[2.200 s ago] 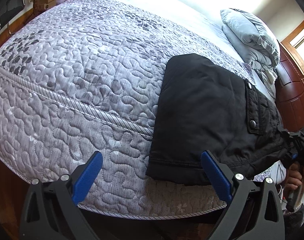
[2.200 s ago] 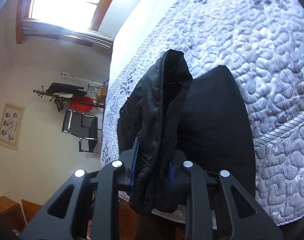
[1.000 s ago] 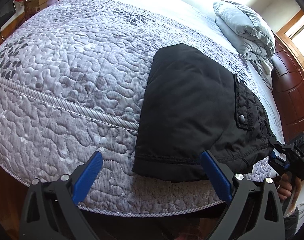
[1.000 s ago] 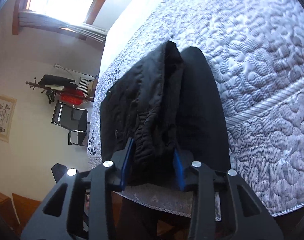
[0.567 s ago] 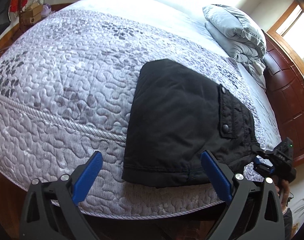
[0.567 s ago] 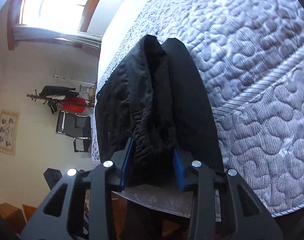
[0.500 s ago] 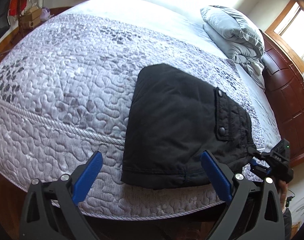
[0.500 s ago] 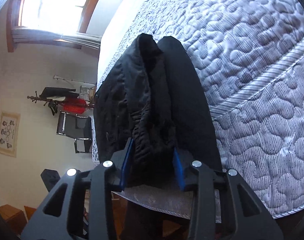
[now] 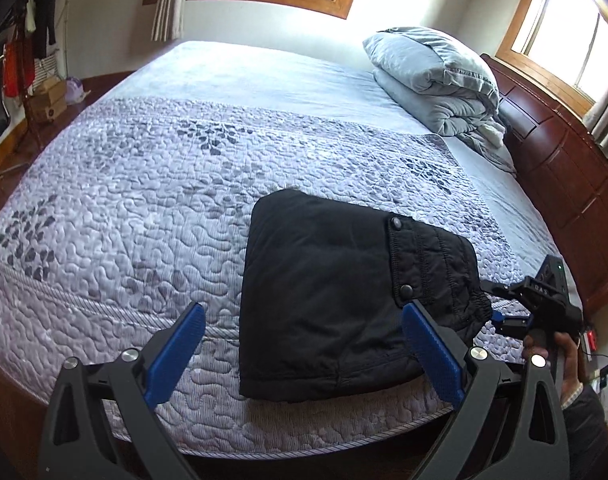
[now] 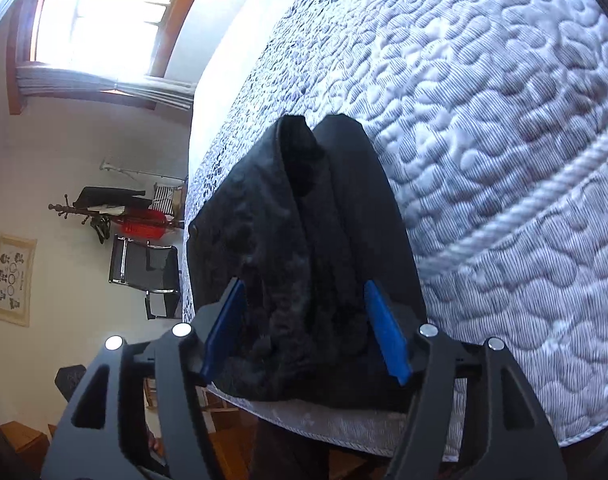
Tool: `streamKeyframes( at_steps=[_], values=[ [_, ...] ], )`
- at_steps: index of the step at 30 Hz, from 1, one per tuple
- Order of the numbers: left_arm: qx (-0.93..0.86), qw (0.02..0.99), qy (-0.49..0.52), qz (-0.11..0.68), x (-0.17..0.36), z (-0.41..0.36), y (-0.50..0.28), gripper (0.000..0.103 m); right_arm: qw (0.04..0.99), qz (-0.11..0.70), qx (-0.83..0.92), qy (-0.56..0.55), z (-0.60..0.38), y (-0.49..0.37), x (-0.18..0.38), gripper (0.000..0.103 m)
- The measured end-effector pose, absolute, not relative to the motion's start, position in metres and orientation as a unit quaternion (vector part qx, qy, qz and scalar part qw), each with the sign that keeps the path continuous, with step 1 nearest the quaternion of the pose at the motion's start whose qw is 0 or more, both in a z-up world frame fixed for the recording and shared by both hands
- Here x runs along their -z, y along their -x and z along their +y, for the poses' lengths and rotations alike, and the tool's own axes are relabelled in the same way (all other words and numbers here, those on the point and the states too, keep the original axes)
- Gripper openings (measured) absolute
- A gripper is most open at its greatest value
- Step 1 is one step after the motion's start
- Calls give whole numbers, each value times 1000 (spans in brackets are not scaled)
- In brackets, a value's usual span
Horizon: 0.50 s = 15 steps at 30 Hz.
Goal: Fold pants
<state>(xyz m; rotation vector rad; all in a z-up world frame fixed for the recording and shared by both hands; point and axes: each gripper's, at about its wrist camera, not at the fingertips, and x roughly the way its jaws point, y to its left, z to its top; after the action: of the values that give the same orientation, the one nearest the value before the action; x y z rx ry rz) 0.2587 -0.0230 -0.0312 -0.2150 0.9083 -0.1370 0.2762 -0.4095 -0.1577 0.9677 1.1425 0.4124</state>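
Note:
The black pants [image 9: 336, 300] lie folded into a compact rectangle near the front edge of the bed, with a snap pocket on the right side. My left gripper [image 9: 304, 352] is open and empty, held back just in front of the pants' near edge. My right gripper [image 10: 304, 328] has its jaws spread apart on either side of the bunched waistband end [image 10: 299, 272] of the pants; the cloth lies loose between the blue pads [image 10: 386, 332]. The right gripper also shows in the left wrist view [image 9: 500, 316], at the right end of the pants.
The quilted grey bedspread [image 9: 143, 208] covers the bed. A folded grey duvet [image 9: 436, 80] lies at the head, by the wooden headboard [image 9: 564, 184]. A chair [image 10: 143, 268] and a coat rack [image 10: 103, 208] stand by the far wall.
My right gripper has opened and let go of the waistband end, which now rests on the bed. My left gripper has drawn back and tilted up, showing more of the room.

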Motion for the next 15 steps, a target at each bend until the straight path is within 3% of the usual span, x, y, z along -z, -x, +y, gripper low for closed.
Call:
streamKeyframes(
  at_steps=[8, 12, 15],
  values=[
    [70, 896, 77, 431, 26, -31, -264, 99, 719, 531, -193, -406, -389, -310, 155, 67],
    [63, 889, 80, 446, 35, -28, -272, 99, 723, 538, -198, -387, -379, -316, 154, 44],
    [58, 881, 96, 459, 44, -24, -278, 99, 733, 537, -203, -364, -373, -319, 148, 33]
  ],
)
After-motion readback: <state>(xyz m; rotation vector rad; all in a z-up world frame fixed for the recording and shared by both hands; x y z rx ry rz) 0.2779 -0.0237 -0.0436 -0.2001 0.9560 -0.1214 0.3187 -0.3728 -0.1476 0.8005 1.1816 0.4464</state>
